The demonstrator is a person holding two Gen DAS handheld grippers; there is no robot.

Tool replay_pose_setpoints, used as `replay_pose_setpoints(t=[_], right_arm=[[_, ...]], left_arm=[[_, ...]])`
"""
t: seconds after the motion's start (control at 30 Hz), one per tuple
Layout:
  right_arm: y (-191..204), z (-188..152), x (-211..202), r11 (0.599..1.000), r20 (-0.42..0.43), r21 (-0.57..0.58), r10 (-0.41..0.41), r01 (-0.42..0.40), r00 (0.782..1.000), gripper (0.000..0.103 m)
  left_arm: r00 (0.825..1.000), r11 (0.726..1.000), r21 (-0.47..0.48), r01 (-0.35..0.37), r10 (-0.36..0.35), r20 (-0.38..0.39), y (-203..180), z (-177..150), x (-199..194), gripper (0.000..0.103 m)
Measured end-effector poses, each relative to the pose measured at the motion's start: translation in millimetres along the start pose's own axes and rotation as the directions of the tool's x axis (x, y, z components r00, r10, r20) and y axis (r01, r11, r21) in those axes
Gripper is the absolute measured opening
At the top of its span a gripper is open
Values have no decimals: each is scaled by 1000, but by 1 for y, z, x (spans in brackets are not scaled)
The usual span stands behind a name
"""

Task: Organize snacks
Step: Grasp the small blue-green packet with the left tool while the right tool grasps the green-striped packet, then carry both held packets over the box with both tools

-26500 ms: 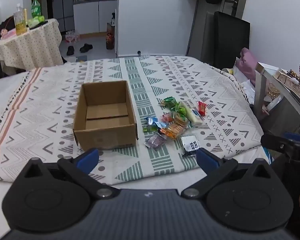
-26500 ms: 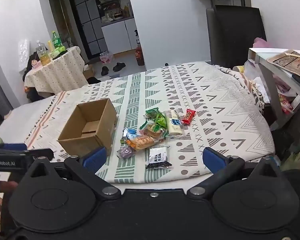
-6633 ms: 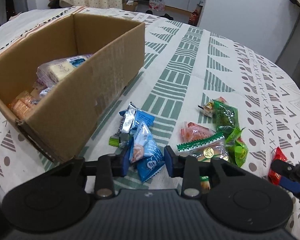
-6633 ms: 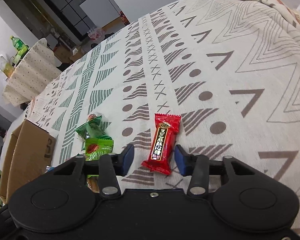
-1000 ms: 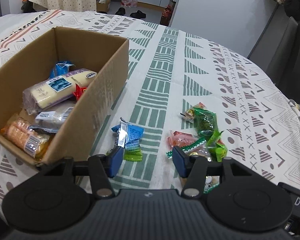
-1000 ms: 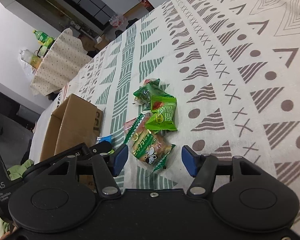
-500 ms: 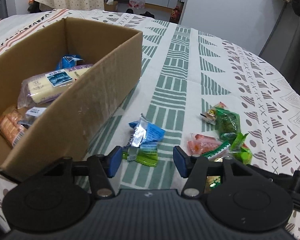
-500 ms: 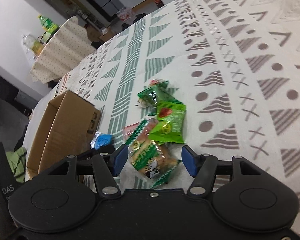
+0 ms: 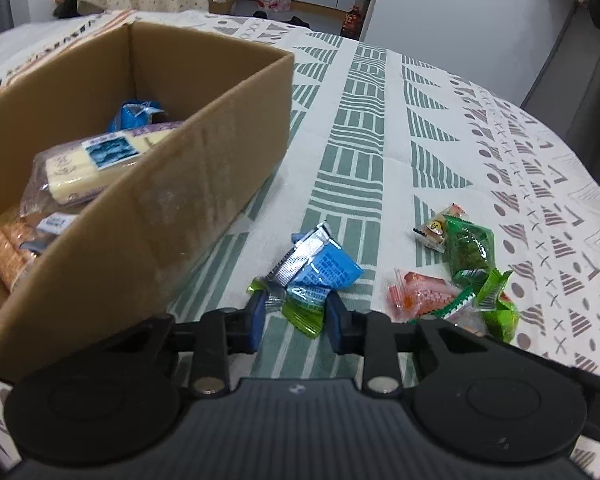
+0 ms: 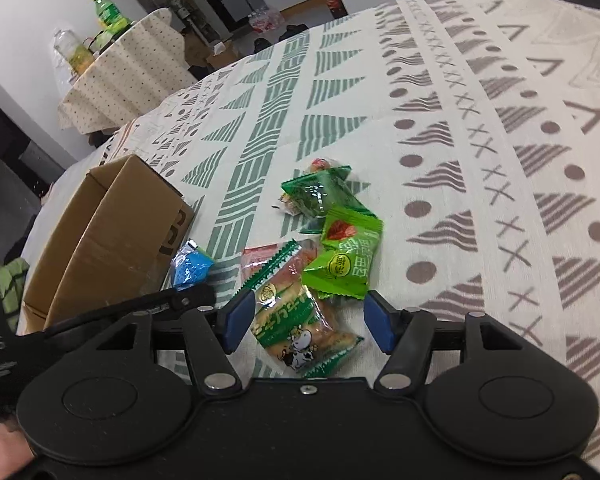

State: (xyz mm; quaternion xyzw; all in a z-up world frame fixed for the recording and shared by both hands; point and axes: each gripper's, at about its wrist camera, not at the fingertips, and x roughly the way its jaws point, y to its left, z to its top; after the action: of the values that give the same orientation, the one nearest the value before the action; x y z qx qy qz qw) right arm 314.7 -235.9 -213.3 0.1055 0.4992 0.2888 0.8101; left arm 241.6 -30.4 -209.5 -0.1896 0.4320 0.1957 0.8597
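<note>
Beside the cardboard box (image 9: 148, 216), left claw (image 9: 296, 316) has just been closing, pinching the green packet (image 9: 302, 312); right claw (image 10: 306, 322) wide, straddling the biscuit pack (image 10: 300, 328) for boxing

left gripper (image 9: 294, 316): black ribbed plastic body, two round discs, blue finger pads (image 9: 256, 316), silver screws | right gripper (image 10: 305, 320): same build, blue pads (image 10: 236, 314), white "DAS" lettering on left unit's side

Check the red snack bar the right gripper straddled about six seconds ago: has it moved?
Yes. It is gone from the patterned cloth beside the green packets; where it went, these views do not show.
</note>
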Motion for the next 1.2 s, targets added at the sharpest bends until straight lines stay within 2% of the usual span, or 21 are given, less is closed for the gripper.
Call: replay_pose_setpoints(t=[0.1,0.17,0.3,0.4,0.47,0.5,0.57,0.83,0.93,1.2], right_arm=[[6,-2,1,999,-5,-41,2,-2,1000,66],[11,-4,2,998,-7,-69,-1,1,1000,73],[16,-11,9,992,-36,-121,-52,47,998,73],[22,-16,8,984,-38,-161,-82,75,996,55],[23,-17,4,985,-41,-158,-80,73,996,34],[23,-17,0,987,-39,-146,-68,61,997,32],[25,-18,-9,990,-23,-134,-52,49,998,21],[36,-24,-28,991,9,-117,-64,65,998,13],[36,-25,-41,996,36,-75,-55,57,998,9],[37,-27,-71,999,114,10,-49,48,992,7]], left_arm=[[1000,1000,-23,1,-2,-11,5,-2,-7,25],[1000,999,-36,5,-6,-9,8,-3,-12,24],[1000,999,-37,4,-4,-6,11,-5,-18,23],[1000,999,-43,10,-11,-9,13,-4,-23,23],[1000,999,-38,17,-17,-11,12,-4,-28,22],[1000,999,-33,20,-21,-12,12,-4,-32,22],[1000,999,-25,27,-27,-11,12,-5,-38,22],[998,998,9,59,-59,-1,15,-8,-66,22],[998,997,16,70,-70,7,16,-8,-78,22],[993,993,40,114,-116,34,20,-3,-106,22]])
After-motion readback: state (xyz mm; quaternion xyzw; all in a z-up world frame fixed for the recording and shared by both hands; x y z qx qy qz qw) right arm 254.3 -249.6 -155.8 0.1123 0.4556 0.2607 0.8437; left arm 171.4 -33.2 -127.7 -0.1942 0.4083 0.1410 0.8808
